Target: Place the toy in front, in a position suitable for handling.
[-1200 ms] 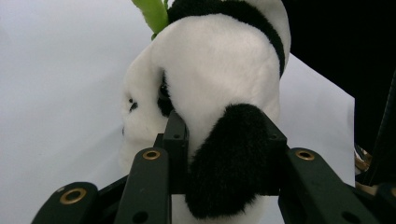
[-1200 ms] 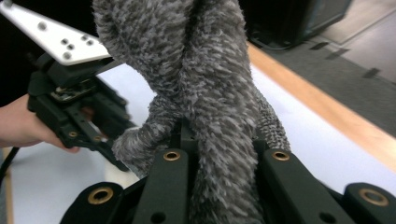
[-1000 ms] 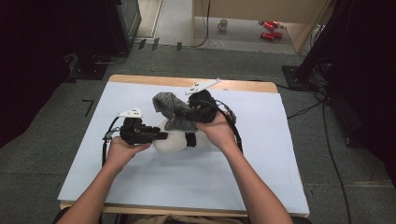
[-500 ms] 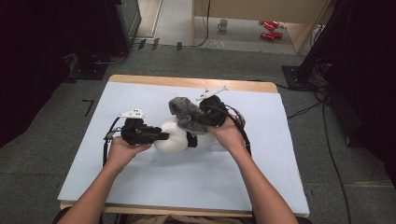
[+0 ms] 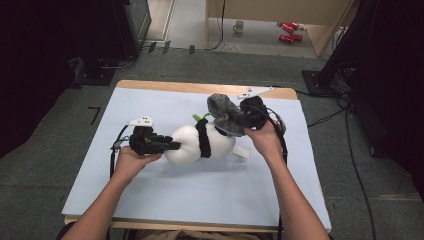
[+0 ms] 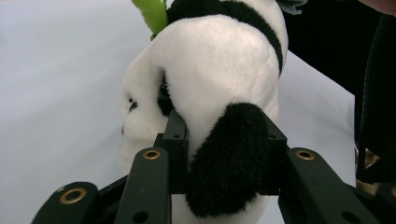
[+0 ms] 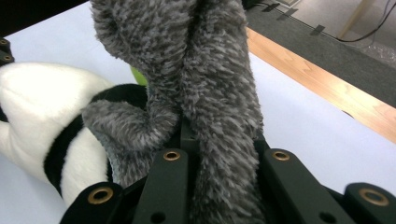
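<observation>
Since a second ago my right gripper (image 5: 239, 119) has dragged the grey fuzzy cloth (image 5: 222, 111) off toward 2 o'clock, so the plush panda (image 5: 200, 142) is way more uncovered now; left gripper (image 5: 167, 146) hasn't budged. From the high view the panda lies mid-table on the pale blue mat (image 5: 150, 200), cloth touching its 1 o'clock end. Left gripper view: jaws pinching the panda's black limb (image 6: 231, 158), green bit (image 6: 152, 14) up at 11 o'clock. Right gripper view: jaws clamped tight on the grey cloth (image 7: 219, 107), panda (image 7: 42, 116) at 9 o'clock, wooden table edge (image 7: 327, 88) at 2.
</observation>
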The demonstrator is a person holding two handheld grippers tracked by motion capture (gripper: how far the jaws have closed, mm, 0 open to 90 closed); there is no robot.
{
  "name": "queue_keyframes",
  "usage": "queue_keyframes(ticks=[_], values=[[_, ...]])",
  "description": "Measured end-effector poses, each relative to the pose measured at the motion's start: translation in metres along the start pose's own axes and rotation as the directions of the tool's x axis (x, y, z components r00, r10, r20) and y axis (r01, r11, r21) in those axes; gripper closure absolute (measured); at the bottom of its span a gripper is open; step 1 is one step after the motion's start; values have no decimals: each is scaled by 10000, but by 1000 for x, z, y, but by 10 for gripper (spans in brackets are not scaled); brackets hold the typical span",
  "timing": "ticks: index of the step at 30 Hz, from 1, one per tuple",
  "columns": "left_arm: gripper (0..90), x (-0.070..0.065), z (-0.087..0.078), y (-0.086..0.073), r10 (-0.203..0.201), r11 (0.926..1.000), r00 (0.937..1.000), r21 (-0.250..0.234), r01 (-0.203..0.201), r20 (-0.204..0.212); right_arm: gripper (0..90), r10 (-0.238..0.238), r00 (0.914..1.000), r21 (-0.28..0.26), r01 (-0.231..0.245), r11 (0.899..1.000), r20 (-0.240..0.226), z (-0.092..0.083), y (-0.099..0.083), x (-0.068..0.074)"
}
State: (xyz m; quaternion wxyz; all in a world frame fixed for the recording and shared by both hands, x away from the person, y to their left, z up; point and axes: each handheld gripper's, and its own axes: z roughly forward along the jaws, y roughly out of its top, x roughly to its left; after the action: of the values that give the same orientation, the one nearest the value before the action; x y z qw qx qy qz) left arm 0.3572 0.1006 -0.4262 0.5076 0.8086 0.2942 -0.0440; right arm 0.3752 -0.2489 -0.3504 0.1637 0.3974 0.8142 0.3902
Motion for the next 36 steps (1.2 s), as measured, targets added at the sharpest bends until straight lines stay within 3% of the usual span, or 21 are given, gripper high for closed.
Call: queue_keyframes(ticks=[10,17,22,25,29,31,36], values=[[658,4,-1,-1,-180,9998,9998,17,180,81,787,921,9956,-141,-919,9957,146,-5,-22,-22],[658,6,-1,-2,-320,9995,9994,-8,320,87,788,1652,9863,127,-1651,9862,-50,2,-41,-30],[658,7,-2,-2,-435,9990,9990,-46,436,134,788,1536,9879,551,-1546,9864,225,5,-49,-35],[659,8,-2,-2,-540,9985,9984,-97,542,186,787,1638,9861,209,-1644,9862,260,-3,-47,-36],[663,9,-2,-1,-622,9979,9978,-154,626,245,788,1315,9912,-783,-1301,9884,130,-23,-25,-25],[666,8,-3,0,-846,9959,9958,-301,856,340,788,1086,9941,-1065,-1088,9883,-79,-29,-13,-14],[670,3,-3,2,-601,9975,9980,-370,608,205,787,145,9958,-1296,-262,9912,-902,-24,14,22]])
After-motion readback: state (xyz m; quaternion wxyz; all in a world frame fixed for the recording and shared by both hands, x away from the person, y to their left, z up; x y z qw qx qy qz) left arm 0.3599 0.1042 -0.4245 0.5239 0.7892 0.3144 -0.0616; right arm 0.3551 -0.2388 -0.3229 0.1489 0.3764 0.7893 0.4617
